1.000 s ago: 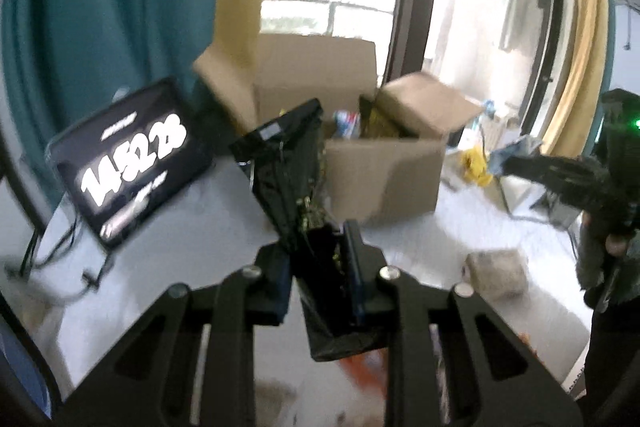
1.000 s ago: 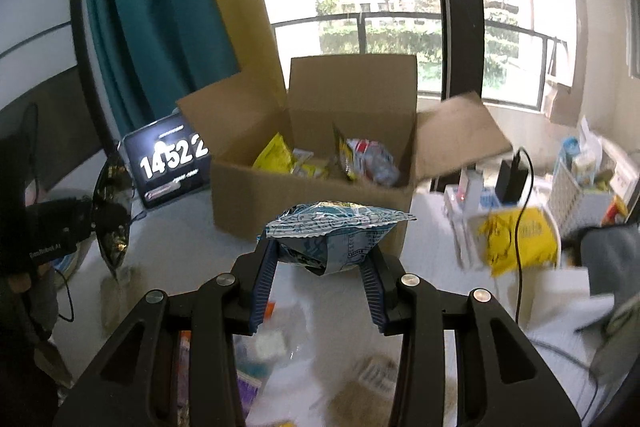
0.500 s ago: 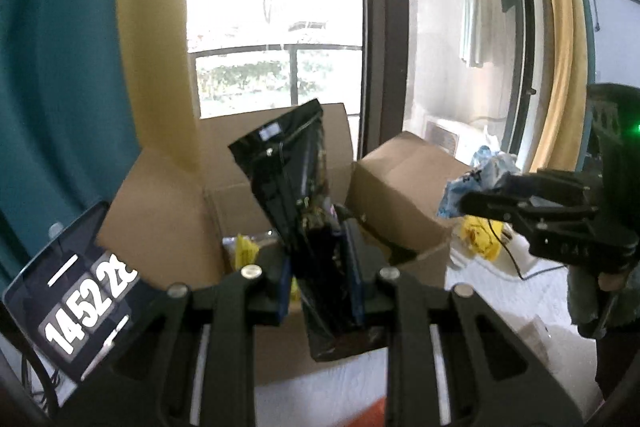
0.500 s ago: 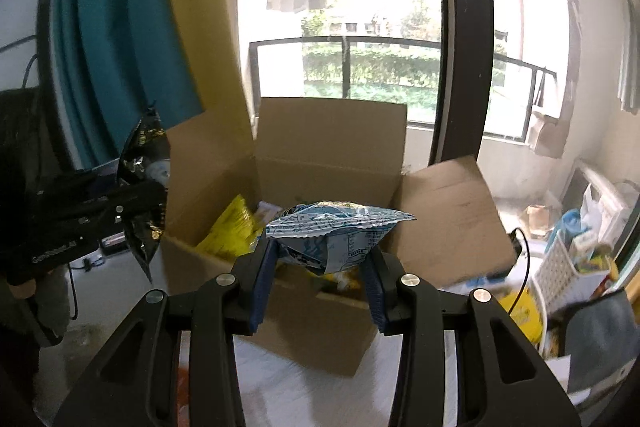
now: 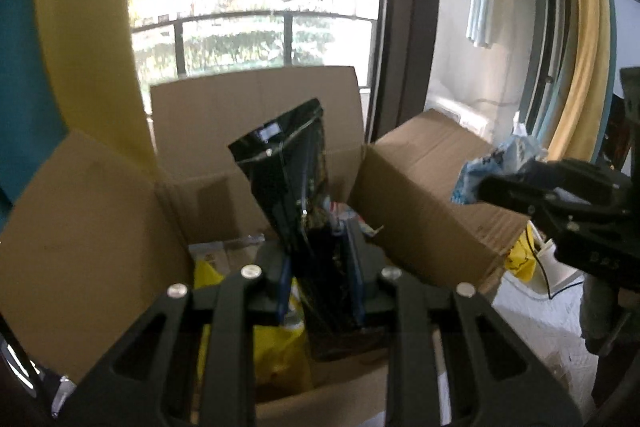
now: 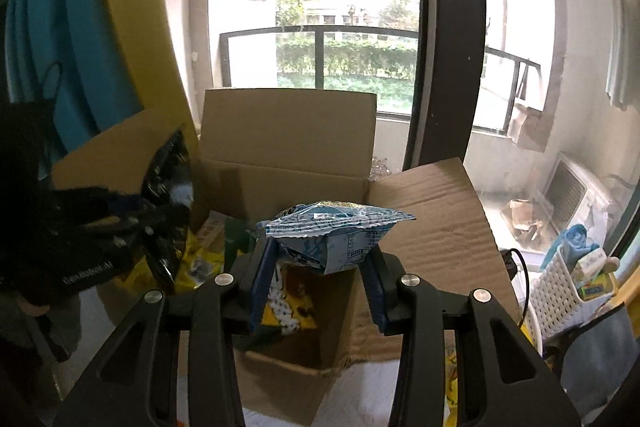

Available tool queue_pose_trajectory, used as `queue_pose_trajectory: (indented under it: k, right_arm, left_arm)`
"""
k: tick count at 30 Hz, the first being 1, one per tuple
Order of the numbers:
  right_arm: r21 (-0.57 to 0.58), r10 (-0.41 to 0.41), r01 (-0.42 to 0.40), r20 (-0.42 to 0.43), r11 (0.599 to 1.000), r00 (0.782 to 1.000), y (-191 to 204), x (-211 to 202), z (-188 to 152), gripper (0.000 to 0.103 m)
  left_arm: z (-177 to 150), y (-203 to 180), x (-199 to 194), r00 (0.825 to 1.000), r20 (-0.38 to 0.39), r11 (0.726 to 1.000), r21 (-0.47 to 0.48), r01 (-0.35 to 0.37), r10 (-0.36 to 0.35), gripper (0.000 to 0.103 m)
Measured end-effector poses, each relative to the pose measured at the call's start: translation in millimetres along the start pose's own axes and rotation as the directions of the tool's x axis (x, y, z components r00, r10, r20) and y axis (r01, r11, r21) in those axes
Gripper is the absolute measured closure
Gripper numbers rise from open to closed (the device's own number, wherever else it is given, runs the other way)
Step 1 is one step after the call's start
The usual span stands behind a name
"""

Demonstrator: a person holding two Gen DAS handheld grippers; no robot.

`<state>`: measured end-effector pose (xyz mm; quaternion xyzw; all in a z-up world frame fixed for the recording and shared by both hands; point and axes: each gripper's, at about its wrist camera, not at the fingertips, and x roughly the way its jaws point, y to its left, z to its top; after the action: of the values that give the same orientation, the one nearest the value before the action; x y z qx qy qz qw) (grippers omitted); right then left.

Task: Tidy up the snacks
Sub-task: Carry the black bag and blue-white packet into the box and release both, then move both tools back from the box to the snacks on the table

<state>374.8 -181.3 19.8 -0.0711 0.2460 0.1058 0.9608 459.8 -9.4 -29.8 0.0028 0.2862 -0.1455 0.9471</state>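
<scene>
Cardboard box [image 6: 288, 147]: stands open, all four flaps spread, with the window just behind it; yellow packets [image 5: 280, 347] and other snack bags lie inside.
Left gripper [image 5: 320, 267]: jaws nearly closed but just beginning to part, black snack bag [image 5: 288, 179] between them; its pads appear to touch the bag, though blur leaves that unsure. The bag stands tilted over the box opening.
Right gripper [image 6: 320, 267]: jaws partway apart, clamped on a blue-and-white snack bag [image 6: 336, 231], held over the box's near right corner.
White slotted basket [image 6: 556, 291]: right of the box, holding small items.
</scene>
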Motion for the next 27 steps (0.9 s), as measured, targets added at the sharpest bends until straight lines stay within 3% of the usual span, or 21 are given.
queue_pose_trajectory:
  k: [2,4,5,13,27]
  right_arm:
    - [0.001,-0.018,0.018,-0.003,1.0,1.0,-1,6,2,0.056]
    - [0.005,-0.023,0.023,-0.001,1.0,1.0,0,7,5,0.037]
    - [0.009,-0.022,0.022,0.004,1.0,1.0,0,6,5,0.036]
    - [-0.002,-0.025,0.025,0.017,1.0,1.0,6,-13,3,0.036]
    - [-0.02,-0.025,0.026,0.055,0.999,0.998,19,-92,-20,0.036]
  left_arm:
    - [0,-2,10,1.0,-0.031,1.0,-0.003,-0.002,0.002,0.065]
    - [0,1,7,1.0,-0.009,1.0,-0.023,0.003,-0.004,0.029]
    - [0,1,4,1.0,-0.002,0.999,-0.032,0.01,-0.01,0.023]
    - [3,3,-40,0.999,0.044,0.998,-0.062,0.006,-0.003,0.02]
    - [-16,-29,-114,0.995,0.095,0.998,-0.062,0.022,-0.016,0.02]
